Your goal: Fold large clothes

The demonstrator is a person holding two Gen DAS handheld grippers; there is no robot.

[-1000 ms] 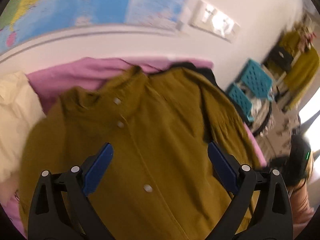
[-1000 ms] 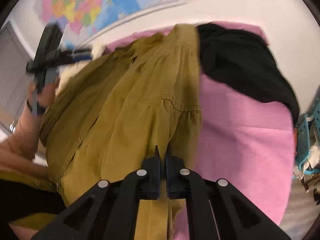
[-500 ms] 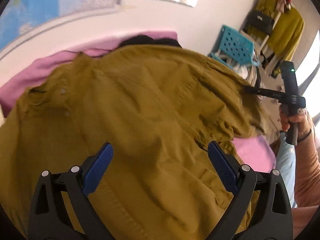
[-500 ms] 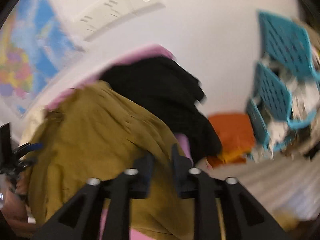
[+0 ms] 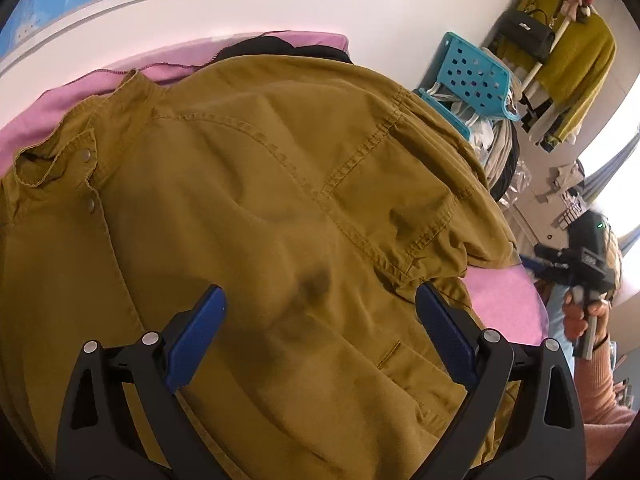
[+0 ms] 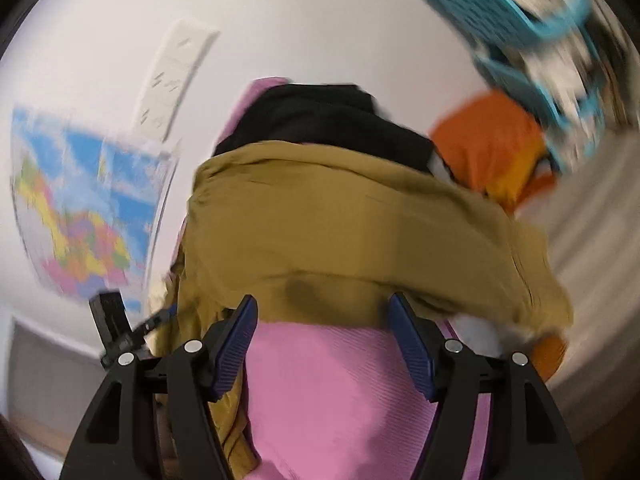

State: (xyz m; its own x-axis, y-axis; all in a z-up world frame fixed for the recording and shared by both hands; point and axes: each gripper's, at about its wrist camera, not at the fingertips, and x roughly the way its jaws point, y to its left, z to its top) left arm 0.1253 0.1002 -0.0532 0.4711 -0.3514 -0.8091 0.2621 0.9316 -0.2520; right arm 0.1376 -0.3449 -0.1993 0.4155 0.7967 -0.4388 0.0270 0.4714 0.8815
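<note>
Blue-padded and spread wide, the left tool [image 5: 318, 320] hangs empty over the mustard jacket [image 5: 260, 200], while the right tool [image 6: 324, 340] has nothing between its opening jaws, over the pink cover [image 6: 340, 392] at the garment's edge. The jacket lies spread on that cover, collar toward the wall. It looks soft, heavyish and limp; I would pinch a stitched seam or hem.

a world map [image 6: 80, 216] on the wall, turquoise baskets [image 5: 476, 76], a black handbag [image 5: 528, 34] hanging.
</note>
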